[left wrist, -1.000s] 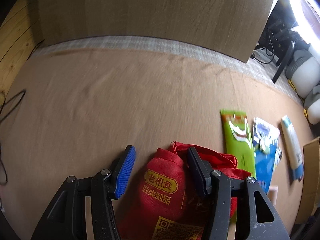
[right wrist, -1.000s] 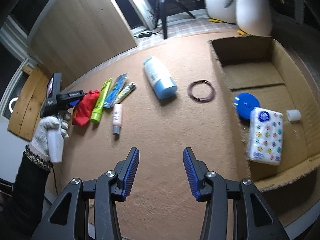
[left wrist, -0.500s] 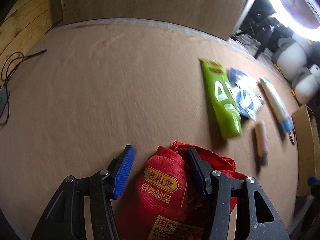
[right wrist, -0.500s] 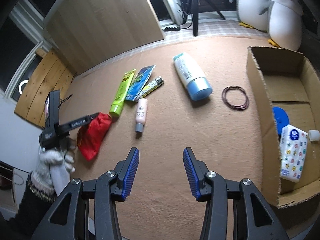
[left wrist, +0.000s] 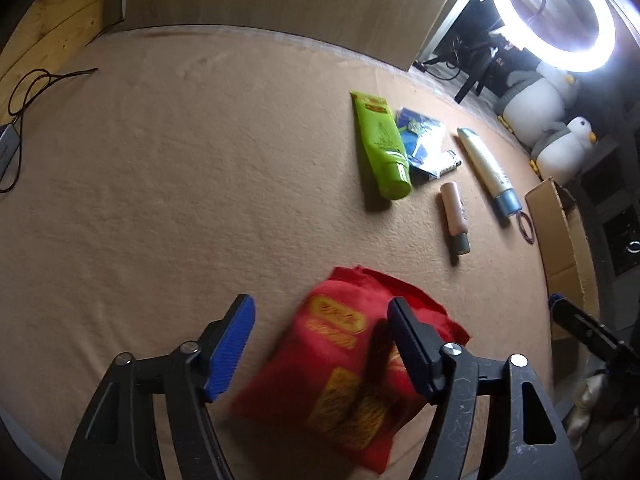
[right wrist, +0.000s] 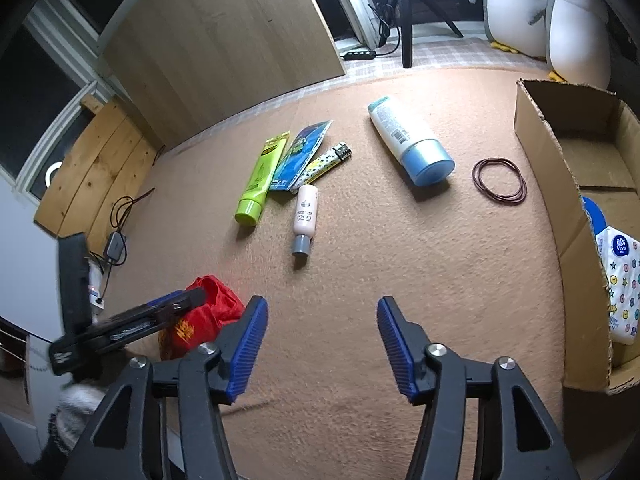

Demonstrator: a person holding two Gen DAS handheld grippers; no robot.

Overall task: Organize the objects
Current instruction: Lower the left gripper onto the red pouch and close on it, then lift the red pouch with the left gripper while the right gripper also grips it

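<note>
One red bag (left wrist: 344,364) lies lengthwise between open left fingers (left wrist: 230,344).

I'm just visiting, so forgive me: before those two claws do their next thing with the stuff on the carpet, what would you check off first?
1. Left gripper jaws clear of the red bag: ok; they have just been opening, bag between them, pads off it.
2. Right gripper empty: ok; also just widened.
3. Cardboard box has room: ok.
4. Pink bottle unobstructed: ok.
5. Red bag lying settled: cannot tell, blurred.
</note>
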